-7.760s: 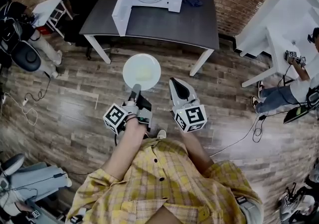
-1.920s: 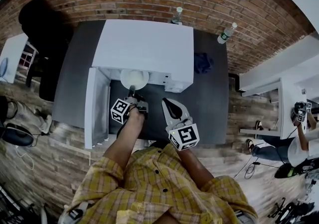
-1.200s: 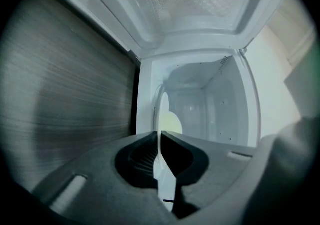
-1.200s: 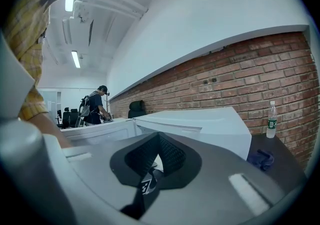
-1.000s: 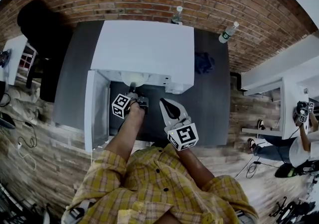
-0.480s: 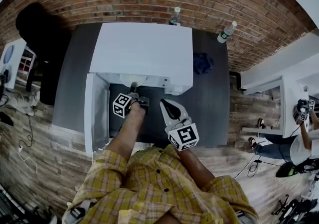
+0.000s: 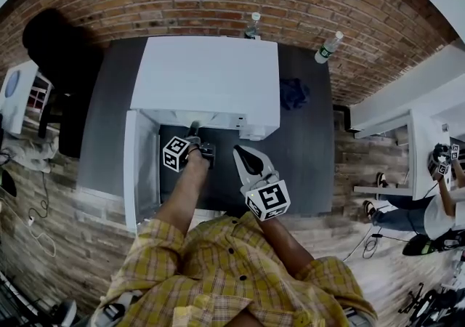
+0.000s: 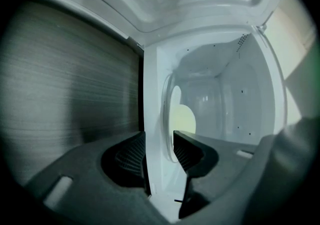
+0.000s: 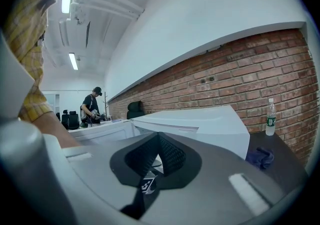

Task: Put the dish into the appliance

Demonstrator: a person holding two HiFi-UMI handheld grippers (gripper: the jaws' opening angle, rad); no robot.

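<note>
Head view: you're basically there. Your left gripper [image 7: 193, 130] is poked into the mouth of the microwave [image 7: 211, 75], whose door [image 7: 142, 166] hangs wide open on the left. The dish can't be seen from up here because the microwave's top covers it. Your right gripper [image 7: 239, 151] hangs over the table [image 7: 305, 151] just in front of the microwave, pinched closed on nothing.

Left gripper view: this is the good one. The dish [image 8: 184, 120] lies on the floor of the cavity, and its near rim sits right in the gap of the left gripper [image 8: 159, 141]. The jaws are opening and the pads don't look like they're pressing on it, so I'd call the dish dropped off.

Right gripper view: the right gripper [image 9: 159, 140] has its jaws together and empty, looking at the microwave [image 9: 200, 124] from outside.

What's left, I reckon: pull the left gripper out, and maybe shut the door.
</note>
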